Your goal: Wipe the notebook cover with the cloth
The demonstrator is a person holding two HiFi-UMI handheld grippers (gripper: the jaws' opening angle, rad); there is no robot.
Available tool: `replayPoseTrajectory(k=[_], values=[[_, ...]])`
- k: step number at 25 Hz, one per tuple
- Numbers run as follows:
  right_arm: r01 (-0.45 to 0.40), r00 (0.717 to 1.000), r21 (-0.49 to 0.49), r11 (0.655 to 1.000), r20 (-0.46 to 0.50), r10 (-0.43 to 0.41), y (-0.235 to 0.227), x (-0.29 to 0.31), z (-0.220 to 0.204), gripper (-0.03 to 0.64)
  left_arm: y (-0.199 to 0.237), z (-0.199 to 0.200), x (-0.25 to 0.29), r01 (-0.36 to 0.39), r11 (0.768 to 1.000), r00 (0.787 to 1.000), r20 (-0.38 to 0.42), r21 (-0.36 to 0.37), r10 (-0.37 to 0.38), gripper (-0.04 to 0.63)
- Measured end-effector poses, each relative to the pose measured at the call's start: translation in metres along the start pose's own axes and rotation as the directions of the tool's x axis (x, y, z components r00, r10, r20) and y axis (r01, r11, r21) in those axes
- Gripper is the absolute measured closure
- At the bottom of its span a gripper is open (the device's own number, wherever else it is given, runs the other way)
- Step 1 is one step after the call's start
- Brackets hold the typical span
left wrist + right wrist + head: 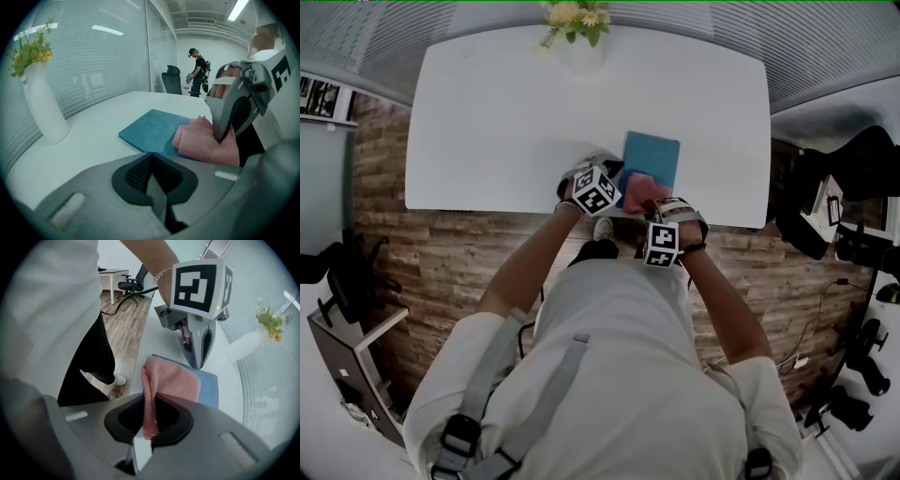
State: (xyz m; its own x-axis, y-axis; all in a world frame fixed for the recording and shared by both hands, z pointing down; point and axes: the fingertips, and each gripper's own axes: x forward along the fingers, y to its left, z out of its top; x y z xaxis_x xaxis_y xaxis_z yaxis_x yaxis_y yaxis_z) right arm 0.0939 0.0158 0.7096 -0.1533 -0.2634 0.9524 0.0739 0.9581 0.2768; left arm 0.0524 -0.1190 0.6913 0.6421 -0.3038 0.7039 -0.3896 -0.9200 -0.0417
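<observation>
— Our right gripper is clamped on a fold of the pink cloth, which sits bunched on the near end of the blue notebook.
— And our left gripper has its jaws pressed together on nothing, just beside that cloth. We see the notebook flat near the white table's front edge.

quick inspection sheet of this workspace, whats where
surface: white table with rounded corners
job's things: blue notebook lying flat; pink cloth on its near end
clutter: white vase of flowers at the far edge
grippers: left gripper jaws together, empty, beside the cloth; right gripper jaws clamped on the cloth
cables: thin cable on the wood floor
surroundings: office chair, a person standing far off
</observation>
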Motion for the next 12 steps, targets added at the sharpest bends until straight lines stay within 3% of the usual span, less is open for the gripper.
replayPoseTrajectory(k=[12], values=[[-0.054, 0.998, 0.039, 0.998, 0.043, 0.053, 0.001, -0.010, 0.007, 0.595, -0.001, 0.000, 0.000, 0.000, 1.000, 1.000, 0.001, 0.002, 0.000, 0.601]])
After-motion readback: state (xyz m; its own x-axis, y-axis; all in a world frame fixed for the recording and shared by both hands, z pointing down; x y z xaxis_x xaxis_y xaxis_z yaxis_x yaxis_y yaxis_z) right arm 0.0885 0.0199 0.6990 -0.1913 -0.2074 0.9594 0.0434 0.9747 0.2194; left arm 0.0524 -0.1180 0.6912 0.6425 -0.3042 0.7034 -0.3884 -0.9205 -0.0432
